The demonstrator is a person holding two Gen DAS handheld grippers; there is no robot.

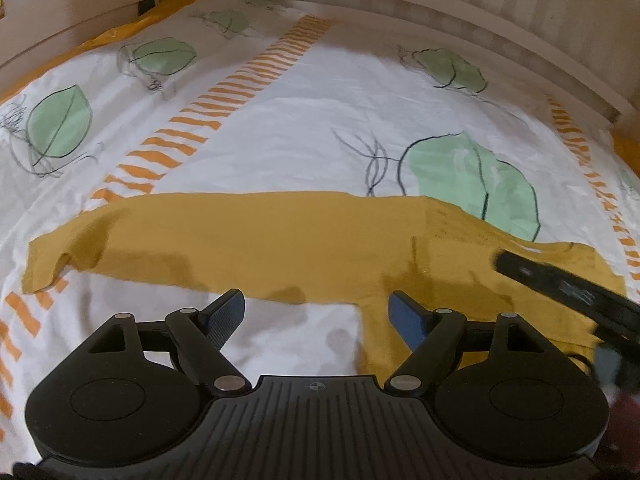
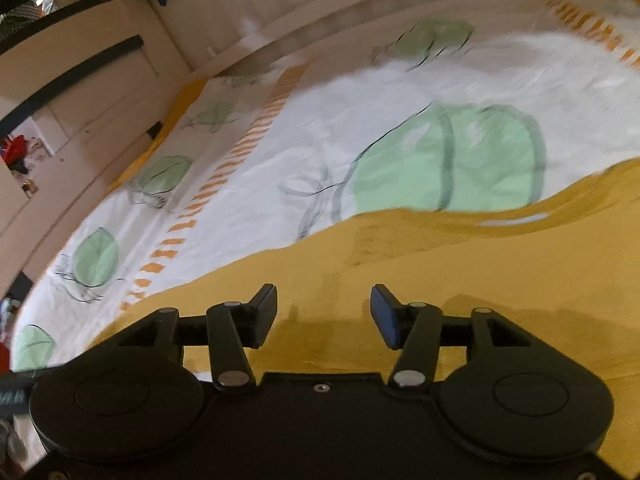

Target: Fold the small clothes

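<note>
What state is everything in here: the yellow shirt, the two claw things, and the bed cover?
mustard shirt: spread flat, one sleeve out, not yet folded up.
left gripper: open, holding nothing, at the shirt's near edge.
right gripper: open, holding nothing, over the shirt.
leaf-print bedsheet: spread out, lightly wrinkled.

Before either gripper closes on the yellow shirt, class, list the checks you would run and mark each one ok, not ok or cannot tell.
1. Left gripper open: ok.
2. Right gripper open: ok.
3. Both grippers free of cloth: ok.
4. Shirt lying flat on the bedsheet: ok, with slight wrinkles near the right end.
5. Sleeve spread out at the left end: ok.
6. Right gripper clear of the shirt's surface: cannot tell, picture blurred.
</note>
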